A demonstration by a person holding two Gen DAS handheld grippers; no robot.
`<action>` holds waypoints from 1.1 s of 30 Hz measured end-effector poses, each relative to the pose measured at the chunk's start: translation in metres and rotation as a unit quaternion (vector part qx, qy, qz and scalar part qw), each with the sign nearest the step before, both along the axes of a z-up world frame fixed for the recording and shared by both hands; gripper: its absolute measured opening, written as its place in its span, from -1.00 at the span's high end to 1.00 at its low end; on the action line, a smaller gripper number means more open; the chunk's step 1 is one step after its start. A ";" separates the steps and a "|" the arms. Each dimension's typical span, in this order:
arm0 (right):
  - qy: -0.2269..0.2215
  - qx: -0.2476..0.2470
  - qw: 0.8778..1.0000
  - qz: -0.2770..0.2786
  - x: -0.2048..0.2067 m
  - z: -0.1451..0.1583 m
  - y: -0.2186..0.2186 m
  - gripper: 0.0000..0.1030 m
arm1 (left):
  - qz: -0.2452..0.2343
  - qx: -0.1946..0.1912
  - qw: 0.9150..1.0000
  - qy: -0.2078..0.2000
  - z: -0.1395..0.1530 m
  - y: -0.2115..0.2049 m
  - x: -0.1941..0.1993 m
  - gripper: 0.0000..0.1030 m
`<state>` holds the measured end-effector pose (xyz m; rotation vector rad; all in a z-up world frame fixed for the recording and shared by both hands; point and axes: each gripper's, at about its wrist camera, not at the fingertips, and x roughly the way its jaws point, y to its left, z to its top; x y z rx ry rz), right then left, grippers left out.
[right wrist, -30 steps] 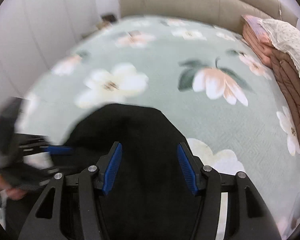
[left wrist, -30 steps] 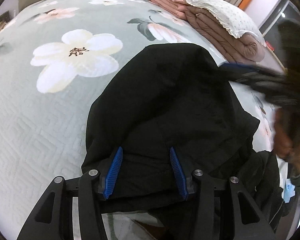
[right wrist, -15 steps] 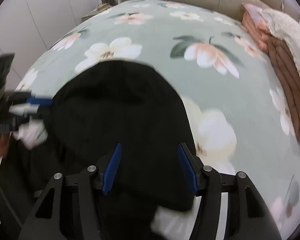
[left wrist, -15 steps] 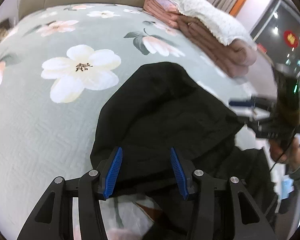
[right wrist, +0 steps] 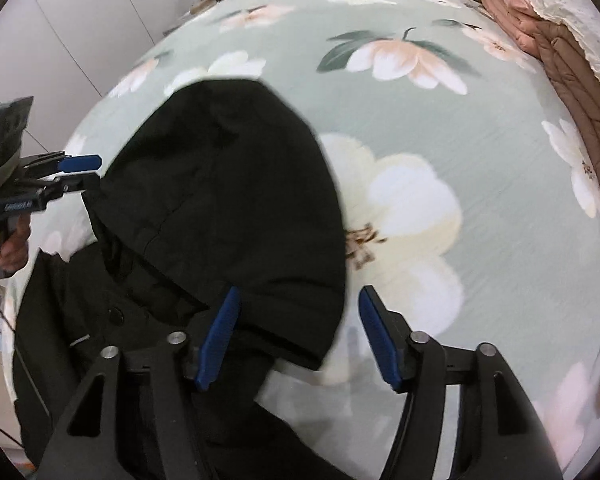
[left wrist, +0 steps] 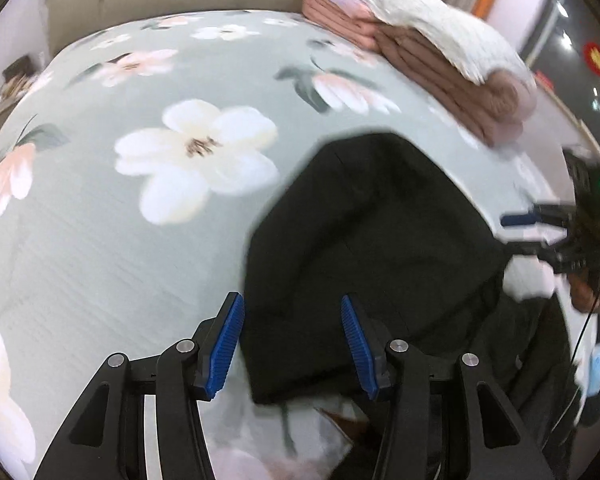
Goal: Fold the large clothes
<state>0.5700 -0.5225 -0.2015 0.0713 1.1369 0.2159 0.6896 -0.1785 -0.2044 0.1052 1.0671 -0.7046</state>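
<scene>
Black hooded coat (left wrist: 372, 248) flat on flowered bed (left wrist: 100, 248). Left tongs (left wrist: 292, 344) at 6 o'clock, right tongs (right wrist: 296, 336): both just widening, gripping nothing, above hood.

The left gripper (left wrist: 292, 344), black-framed with ribbed blue pads, is hovering with its jaws apart above the rounded hood of a black fabric coat (left wrist: 364, 248); the jaws have just been opening a little, and the pads are not pressing the cloth seen between them. The coat is lying on a pale green quilted bedspread (left wrist: 100, 240) printed with large white and pink flowers. At the right edge the right gripper (left wrist: 540, 228), blurred, is being held by a hand (left wrist: 588, 296) just off the coat's side. Far behind, a stack of folded pinkish-brown quilts (left wrist: 452, 84) is sitting on the bed, with a white dotted pillow (left wrist: 432, 28) lying on top.
</scene>
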 end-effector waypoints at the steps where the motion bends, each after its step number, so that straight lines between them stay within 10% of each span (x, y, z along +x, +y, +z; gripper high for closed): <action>1: 0.003 0.008 1.000 -0.007 0.005 0.000 -0.010 -0.48 | 0.007 -0.009 1.000 0.011 -0.001 0.001 0.011 -0.11; 8: 0.050 0.120 0.991 0.016 0.043 -0.047 -0.029 -0.48 | -0.009 -0.074 0.989 0.129 -0.048 -0.018 0.052 -0.12; 11: 0.043 0.151 0.986 0.045 0.052 -0.050 -0.012 -0.05 | -0.005 -0.071 0.991 0.111 -0.054 -0.029 0.044 -0.12; 13: 0.034 0.102 0.992 0.058 0.057 -0.047 0.006 0.24 | -0.012 -0.044 0.996 0.076 -0.044 -0.036 0.028 0.42; 19: -0.037 0.019 0.995 0.088 0.014 0.023 0.023 0.68 | 0.001 -0.054 0.998 0.024 0.016 0.004 -0.023 0.74; 33: -0.204 -0.131 0.962 0.130 -0.226 0.210 0.119 0.75 | -0.032 -0.061 0.987 -0.148 0.201 0.079 -0.271 0.77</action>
